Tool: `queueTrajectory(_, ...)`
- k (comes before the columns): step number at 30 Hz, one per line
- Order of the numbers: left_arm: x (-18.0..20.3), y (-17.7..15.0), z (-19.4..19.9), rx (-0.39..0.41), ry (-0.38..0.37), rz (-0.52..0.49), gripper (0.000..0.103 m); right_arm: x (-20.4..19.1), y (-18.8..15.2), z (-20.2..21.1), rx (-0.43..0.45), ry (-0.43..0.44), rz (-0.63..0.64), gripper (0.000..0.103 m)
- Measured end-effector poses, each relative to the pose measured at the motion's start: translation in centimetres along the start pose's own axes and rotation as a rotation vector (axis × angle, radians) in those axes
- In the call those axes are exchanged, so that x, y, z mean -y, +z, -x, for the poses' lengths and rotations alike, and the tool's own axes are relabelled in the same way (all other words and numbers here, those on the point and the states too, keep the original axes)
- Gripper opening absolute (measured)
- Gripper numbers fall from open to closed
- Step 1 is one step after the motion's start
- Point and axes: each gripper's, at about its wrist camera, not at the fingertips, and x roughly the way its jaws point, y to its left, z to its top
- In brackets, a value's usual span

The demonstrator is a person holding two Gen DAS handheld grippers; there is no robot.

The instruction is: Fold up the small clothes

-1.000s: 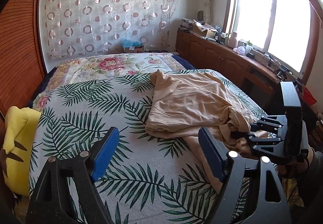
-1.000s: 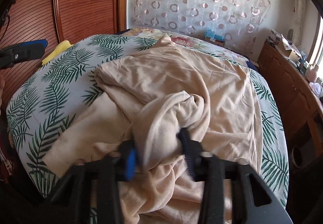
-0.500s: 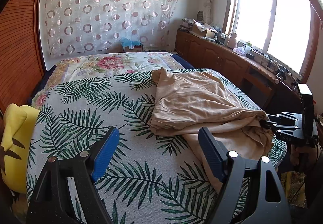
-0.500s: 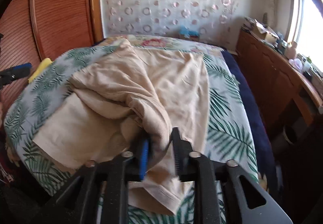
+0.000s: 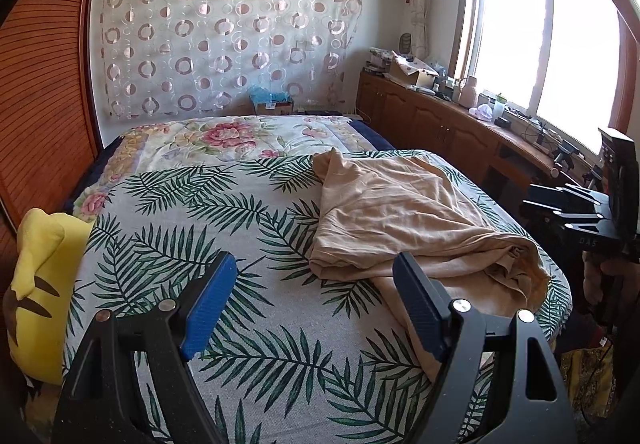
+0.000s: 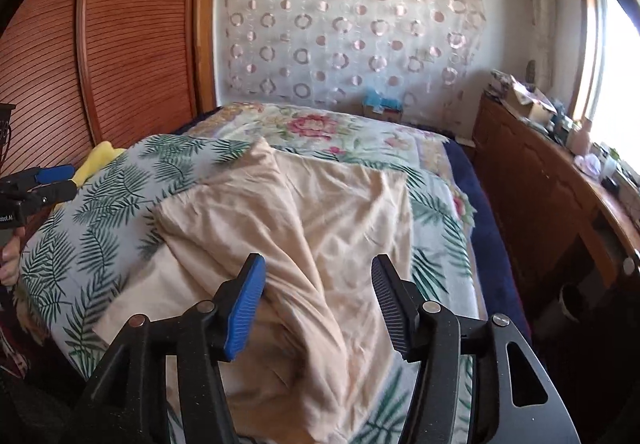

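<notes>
A beige garment (image 5: 404,220) lies crumpled on the right half of the bed, part of it reaching the near edge. It also fills the middle of the right wrist view (image 6: 312,228). My left gripper (image 5: 316,308) is open and empty, above the leaf-print bedspread, just left of the garment. My right gripper (image 6: 316,304) is open and empty, right above the garment's near folds. It shows in the left wrist view (image 5: 576,212) at the bed's right edge.
The bed (image 5: 180,212) has a leaf-print cover and a floral quilt (image 5: 224,136) at the far end. A yellow plush (image 5: 36,284) sits at the left edge. A wooden cabinet (image 5: 452,124) with clutter runs along the right under the window. A wooden wardrobe (image 6: 120,36) stands left.
My right gripper was shut on a bunch of the garment and pulled it toward the bed's near right edge, then opened and let it go. My left gripper stayed open and nearly still.
</notes>
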Motion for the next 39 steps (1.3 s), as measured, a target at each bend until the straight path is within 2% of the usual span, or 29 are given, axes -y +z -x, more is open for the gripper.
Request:
queueTrajectory(6, -0.5, 0.1, 0.5, 0.015, 0.017, 0.003, 0.081, -3.8, 2.4, -3.5, -0.021, 0.095, 0.069, 0.058)
queueTrajectory(11, -1.3, 0.0, 0.8, 0.018, 0.031, 0.014, 0.081, -6.1, 4.3, -7.5, -0.084, 0.206, 0.089, 0.058)
queueTrajectory(15, -2.1, -0.2, 0.9, 0.018, 0.042, 0.026, 0.081, -8.1, 5.8, -11.0, -0.135, 0.251, 0.136, 0.058)
queueTrajectory(21, -2.8, -0.4, 1.1, 0.019, 0.055, 0.038, 0.081, -11.0, 6.8, -17.0, -0.231, 0.290, 0.207, 0.058)
queueTrajectory(26, -3.1, -0.5, 1.2, 0.021, 0.056, 0.046, 0.081, -13.3, 6.6, -19.5, -0.295, 0.345, 0.260, 0.058)
queueTrajectory(30, -3.3, -0.8, 1.1, 0.017, 0.050, 0.050, 0.081, -14.9, 6.2, -21.1, -0.319, 0.319, 0.334, 0.058)
queueTrajectory(31, -3.3, -0.8, 1.0, 0.016, 0.049, 0.050, 0.081, -14.9, 6.3, -21.4, -0.307, 0.320, 0.334, 0.056)
queueTrajectory(32, -3.3, -0.9, 1.0, 0.014, 0.048, 0.050, 0.081, -14.8, 6.4, -21.6, -0.307, 0.314, 0.331, 0.049)
queueTrajectory(33, -3.3, -1.0, 0.9, 0.012, 0.048, 0.051, 0.081, -14.6, 6.5, -21.8, -0.303, 0.316, 0.323, 0.026)
queueTrajectory(34, -3.4, -1.0, 0.9, 0.011, 0.047, 0.052, 0.081, -14.4, 6.5, -21.9, -0.301, 0.307, 0.325, 0.009)
queueTrajectory(39, -3.3, -1.1, 0.8, 0.007, 0.045, 0.050, 0.081, -12.0, 8.5, -20.4, -0.207, 0.244, 0.319, 0.007)
